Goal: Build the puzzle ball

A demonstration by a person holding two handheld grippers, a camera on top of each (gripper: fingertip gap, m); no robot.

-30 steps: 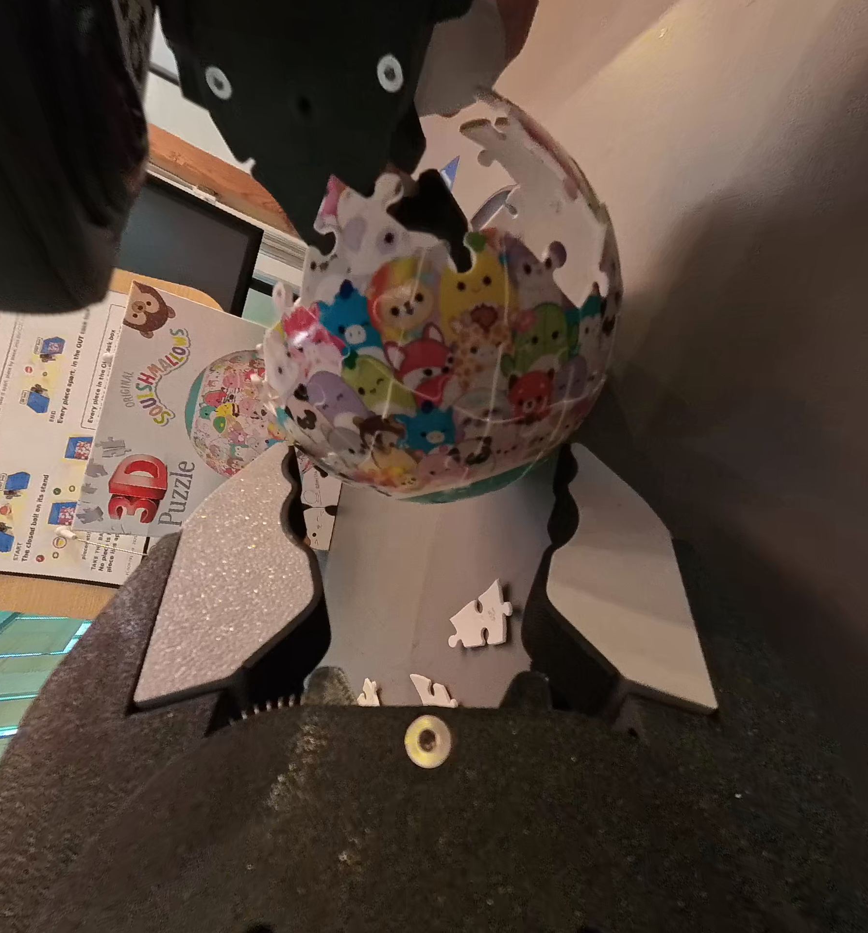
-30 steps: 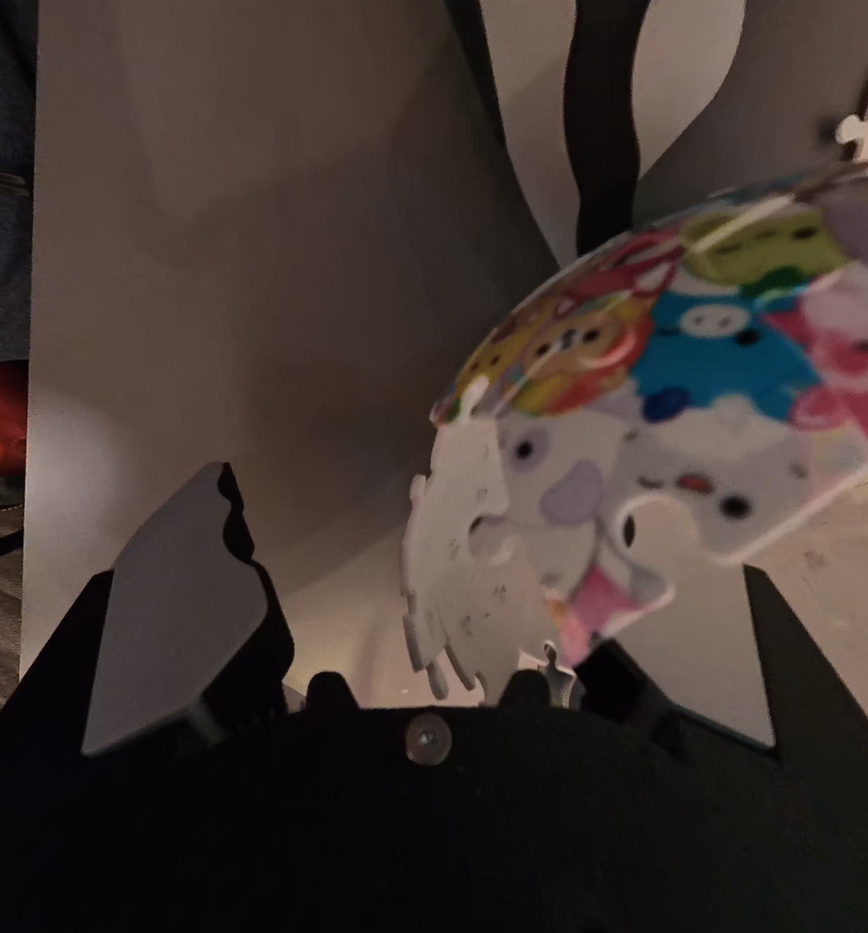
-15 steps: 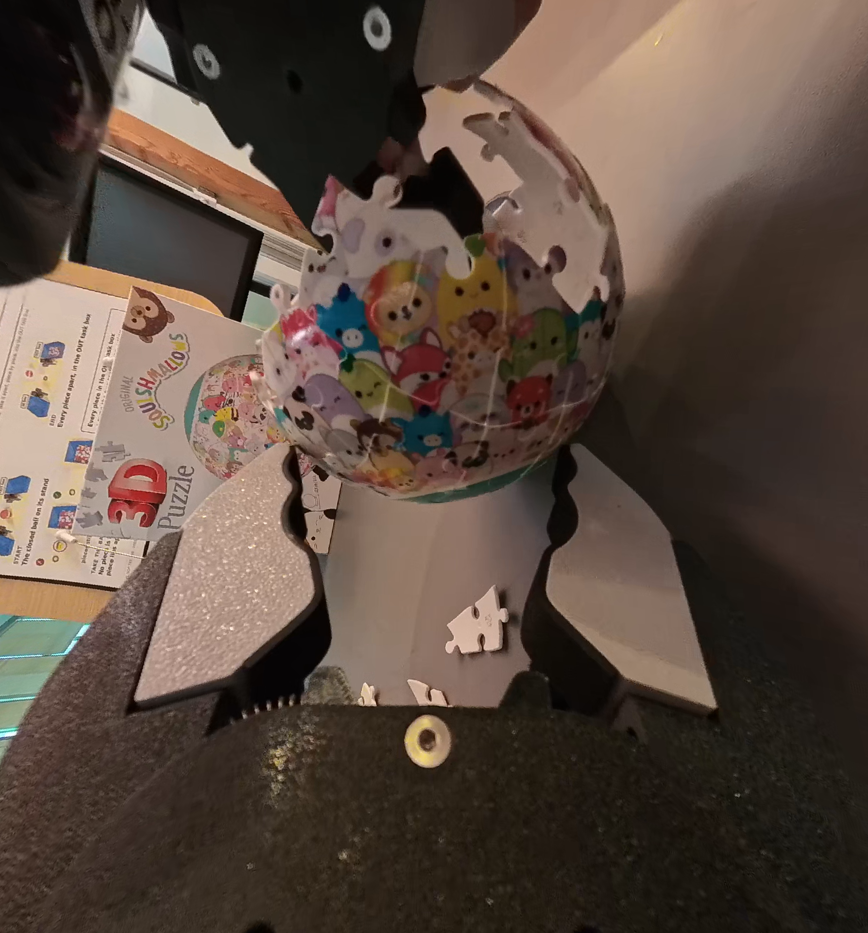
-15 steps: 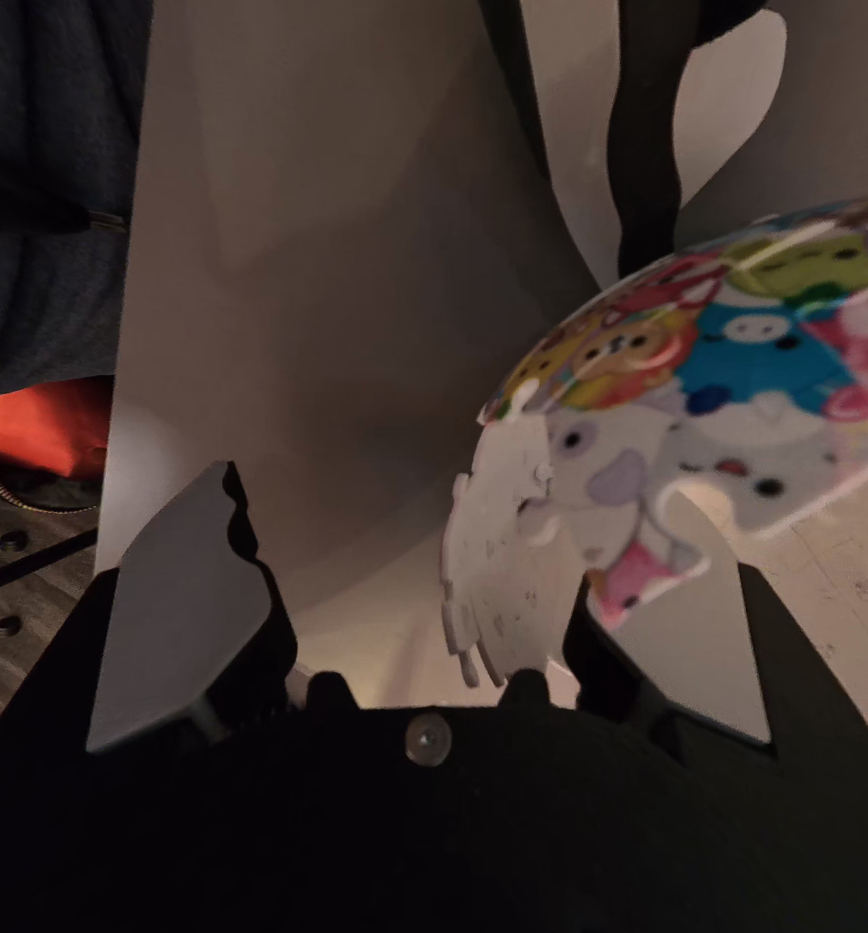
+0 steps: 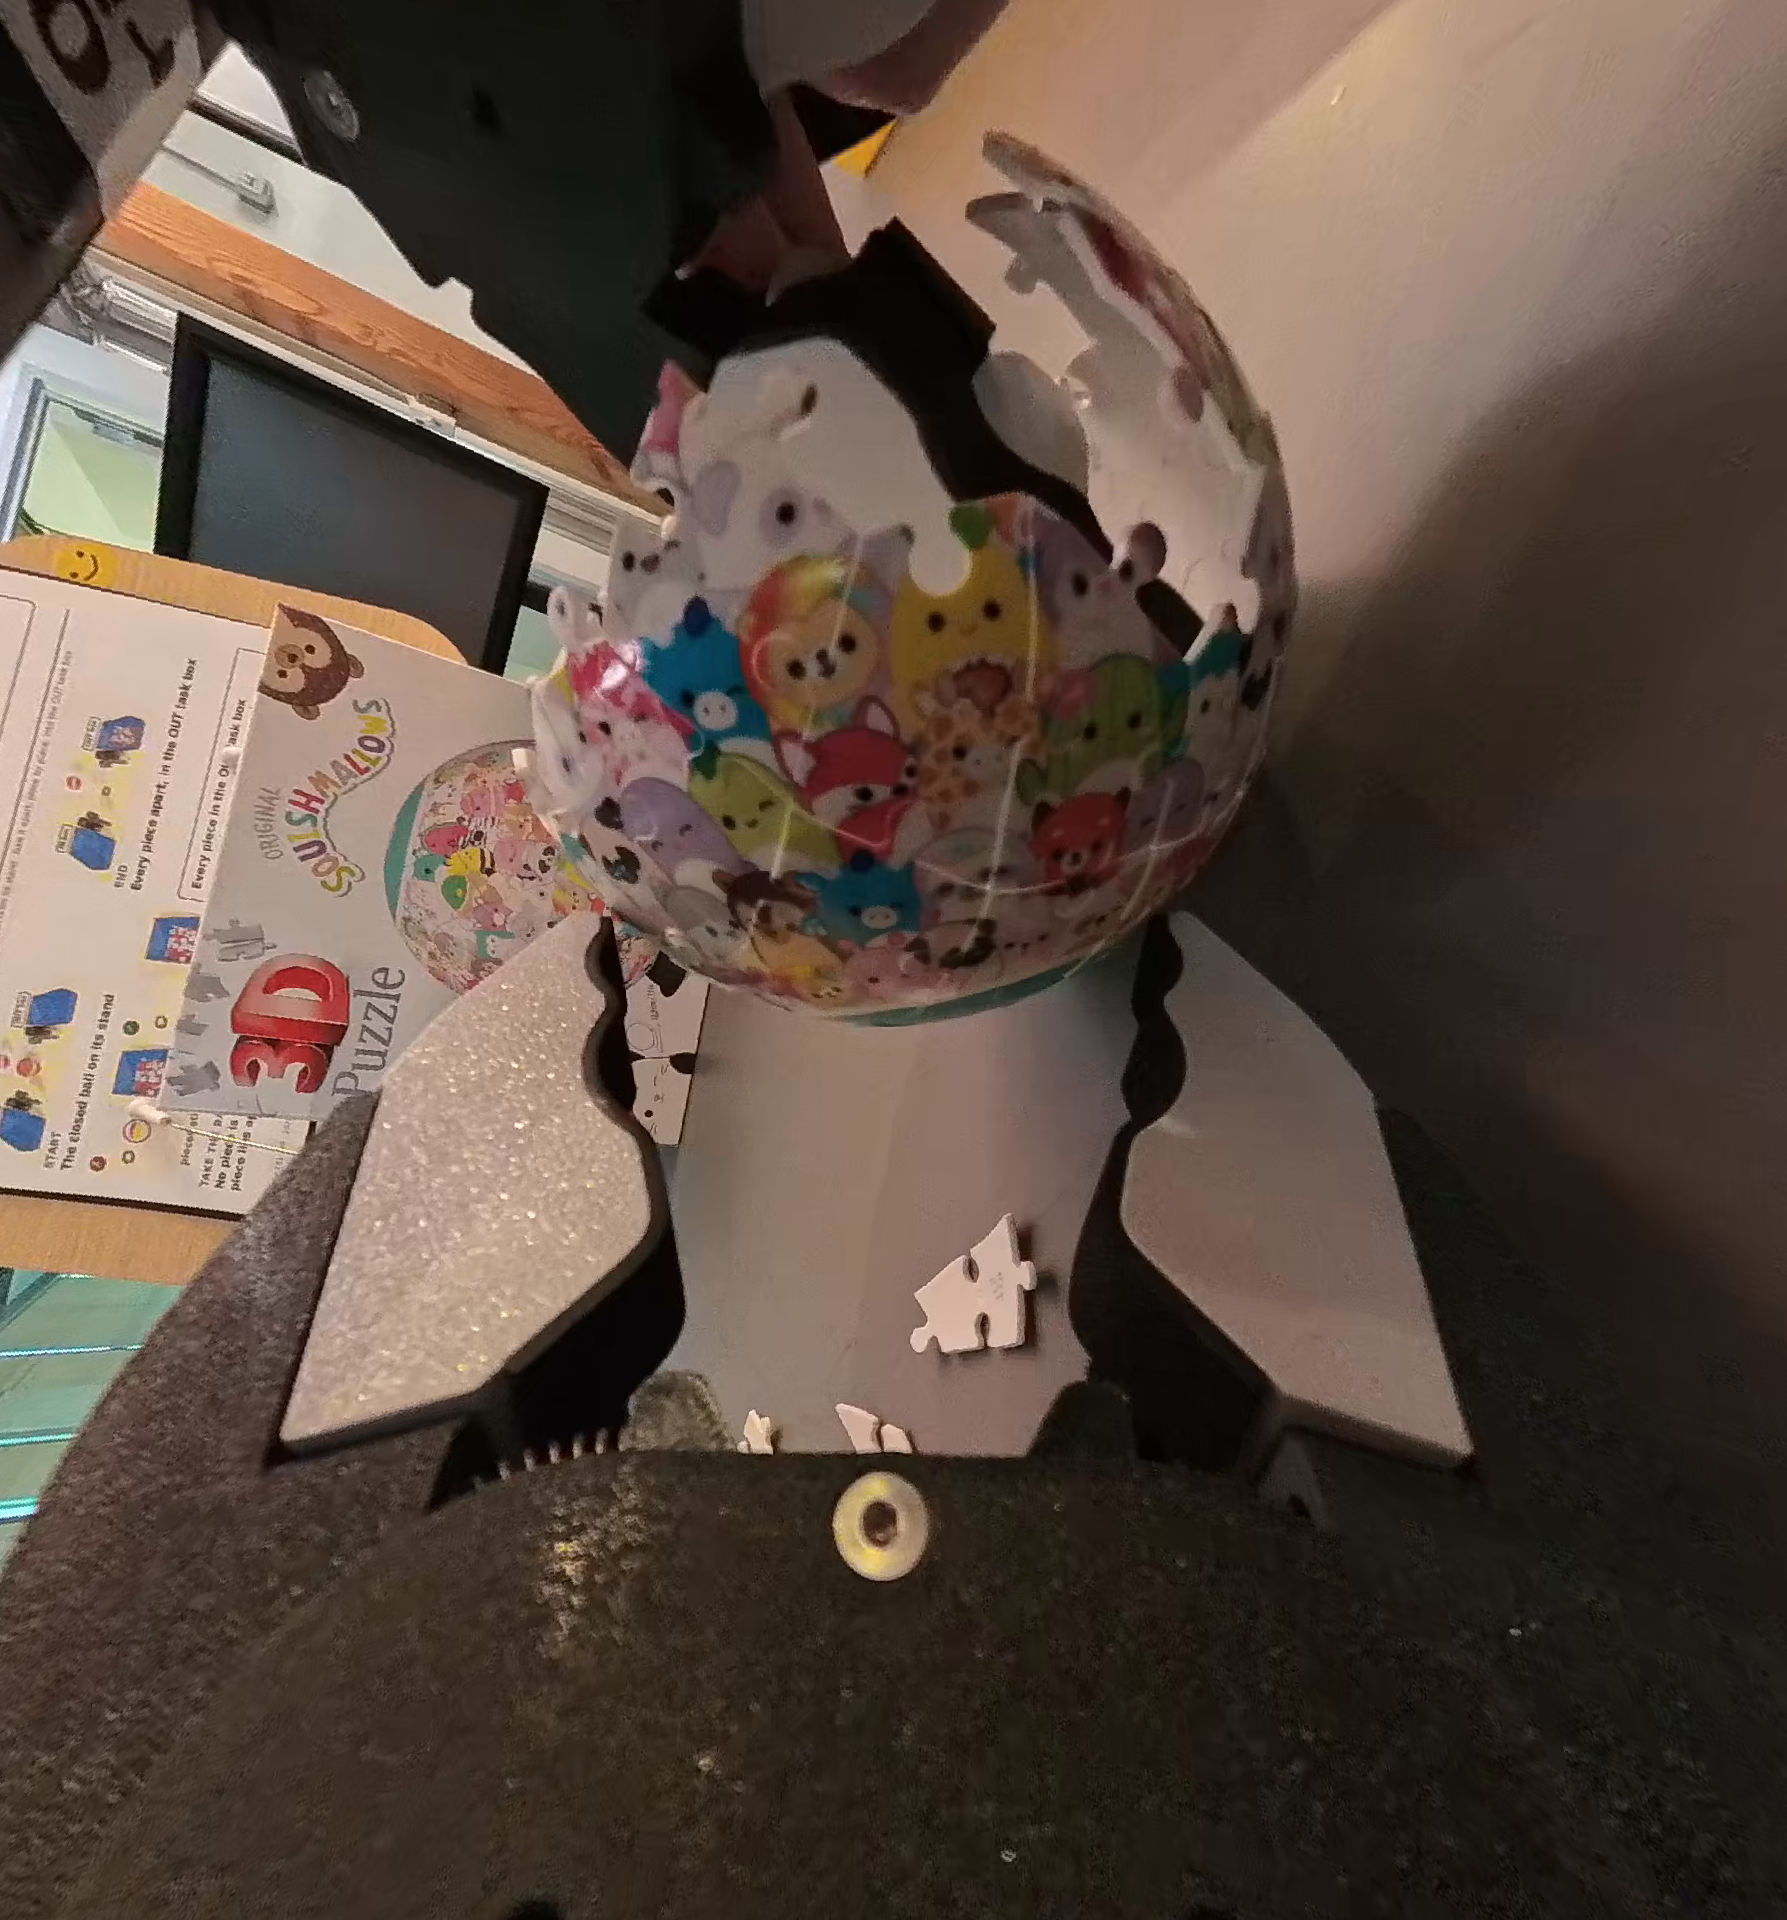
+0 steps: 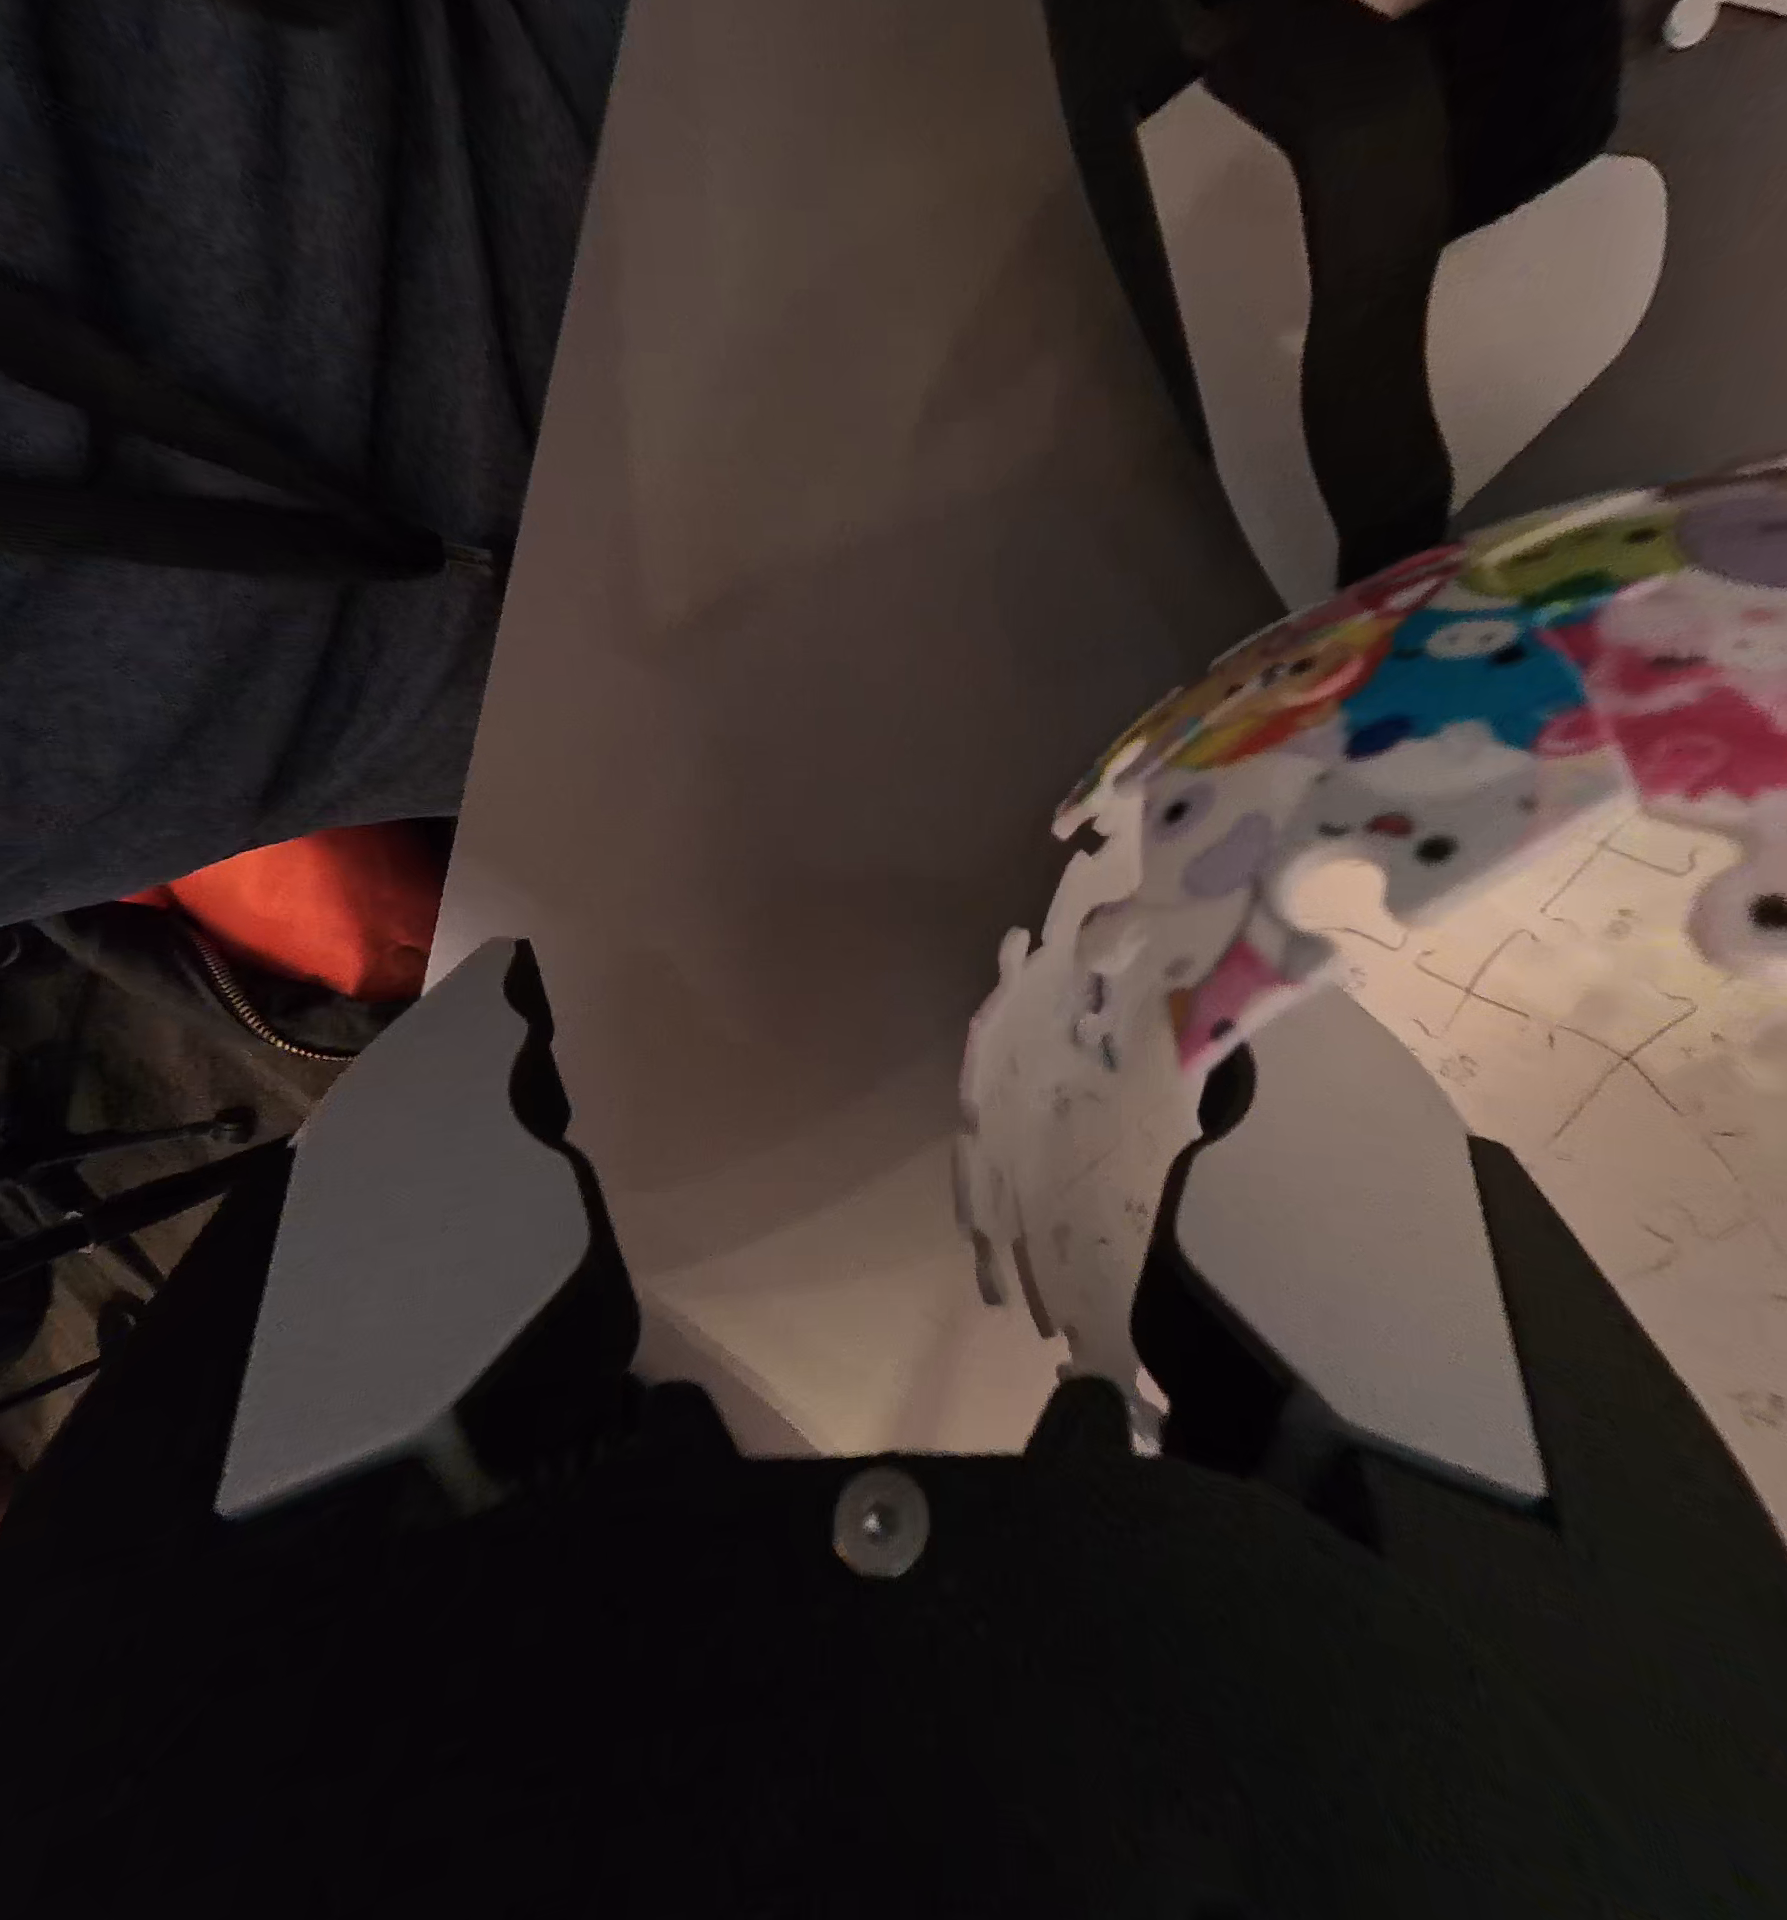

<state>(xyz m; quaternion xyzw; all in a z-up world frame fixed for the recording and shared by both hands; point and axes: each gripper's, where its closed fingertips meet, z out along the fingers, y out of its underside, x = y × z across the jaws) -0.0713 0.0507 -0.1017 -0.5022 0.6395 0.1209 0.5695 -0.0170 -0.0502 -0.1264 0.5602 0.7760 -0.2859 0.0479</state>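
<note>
The left gripper [image 5: 884,1049] is spread before the puzzle ball [image 5: 930,748]; the right gripper [image 6: 873,1039], spread, straddles its open rim.

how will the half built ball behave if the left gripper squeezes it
The ball is probably fragile: its top is open with jagged loose edges, so a squeeze may pop pieces out. Its hollow shell looks light. Being round, it could roll out from between the open left gripper.

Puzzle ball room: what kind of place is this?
Probably an office or workroom. The puzzle ball stands on a grey table, a dark monitor sits behind, and an instruction sheet is propped nearby.
</note>
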